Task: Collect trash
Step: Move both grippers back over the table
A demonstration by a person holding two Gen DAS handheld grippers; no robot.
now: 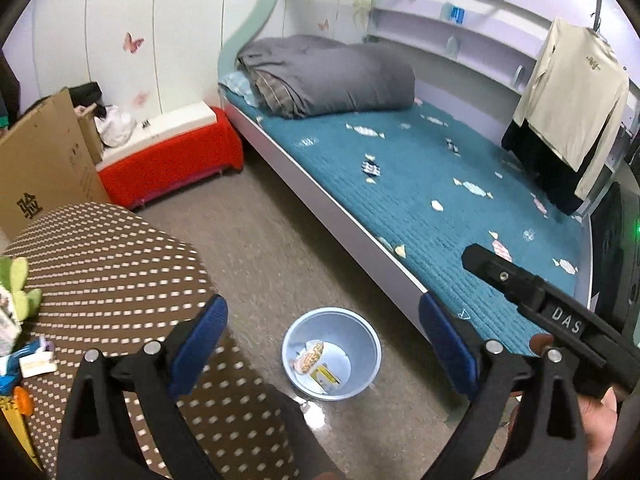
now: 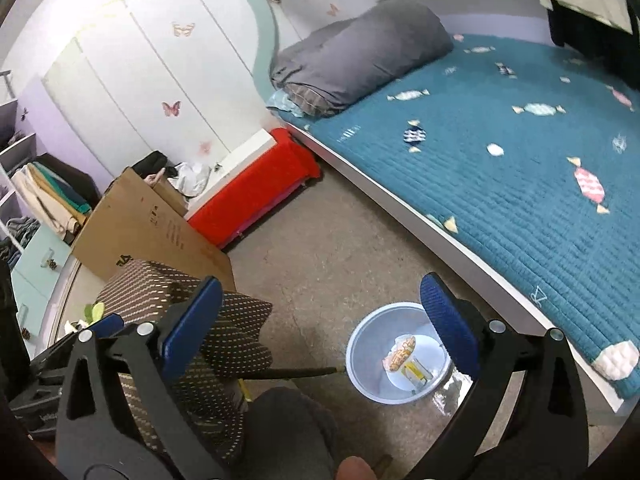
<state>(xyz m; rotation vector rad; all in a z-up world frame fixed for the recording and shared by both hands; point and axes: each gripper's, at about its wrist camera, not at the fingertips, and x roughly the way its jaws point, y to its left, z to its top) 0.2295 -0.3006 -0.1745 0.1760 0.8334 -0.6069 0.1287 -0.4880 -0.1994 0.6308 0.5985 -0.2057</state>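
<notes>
Both jaws spread, bin (image 1: 331,354) (image 2: 398,364) below, between

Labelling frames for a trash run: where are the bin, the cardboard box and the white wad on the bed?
bin (image 1: 366,334), left wrist view, inner wall
cardboard box (image 2: 160,228), right wrist view, side panel
white wad (image 2: 616,360), right wrist view, middle

Bright, even indoor light; glare whitens the wardrobe (image 2: 132,60) and glints on the floor (image 1: 316,416) beside the bin. Fisheye bends edges; dark corners; slight blur.
</notes>
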